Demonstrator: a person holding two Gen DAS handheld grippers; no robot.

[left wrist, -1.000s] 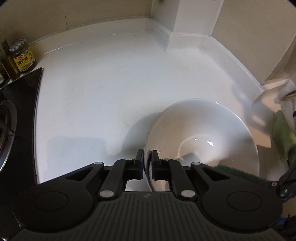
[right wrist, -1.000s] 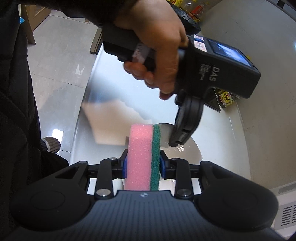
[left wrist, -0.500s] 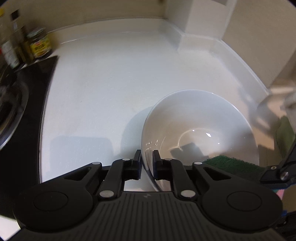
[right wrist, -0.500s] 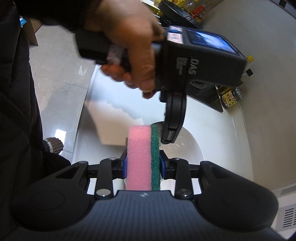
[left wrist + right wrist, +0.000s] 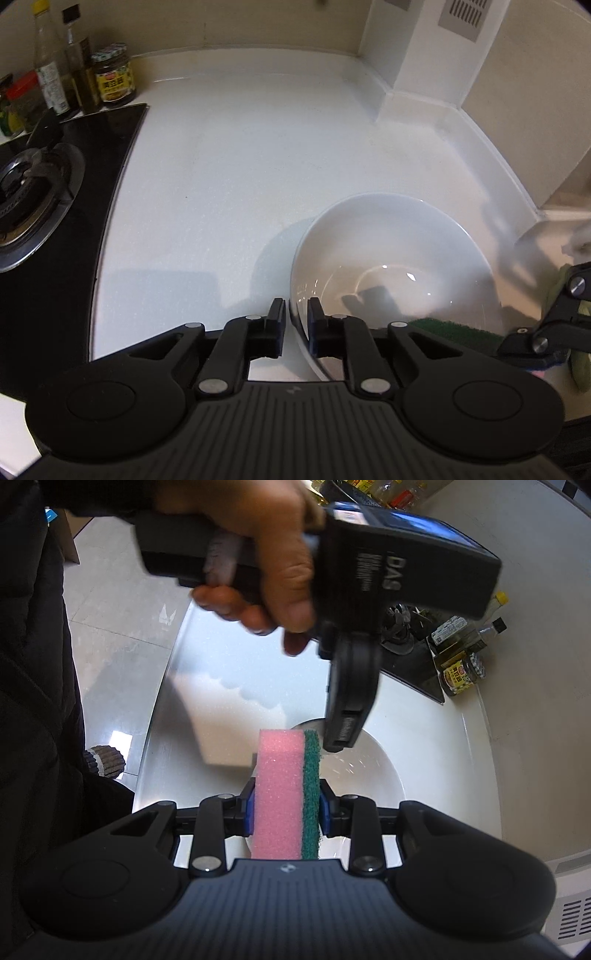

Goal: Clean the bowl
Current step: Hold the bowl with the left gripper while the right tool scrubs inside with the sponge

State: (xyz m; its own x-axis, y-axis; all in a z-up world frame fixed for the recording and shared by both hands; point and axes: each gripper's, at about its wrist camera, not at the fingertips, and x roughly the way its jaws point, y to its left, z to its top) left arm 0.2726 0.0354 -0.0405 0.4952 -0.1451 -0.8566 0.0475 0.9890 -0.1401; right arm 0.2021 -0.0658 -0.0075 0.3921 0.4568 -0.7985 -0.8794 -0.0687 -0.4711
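Left wrist view: left gripper (image 5: 296, 314) opening, white bowl (image 5: 391, 266) rim between pads, letting go. Right gripper (image 5: 286, 806) squeezing pink-and-green sponge (image 5: 286, 794) near bowl, ready for scrubbing.

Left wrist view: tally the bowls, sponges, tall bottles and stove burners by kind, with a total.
Bowl: 1
Sponge: 1
Tall bottles: 2
Stove burner: 1
Total: 5
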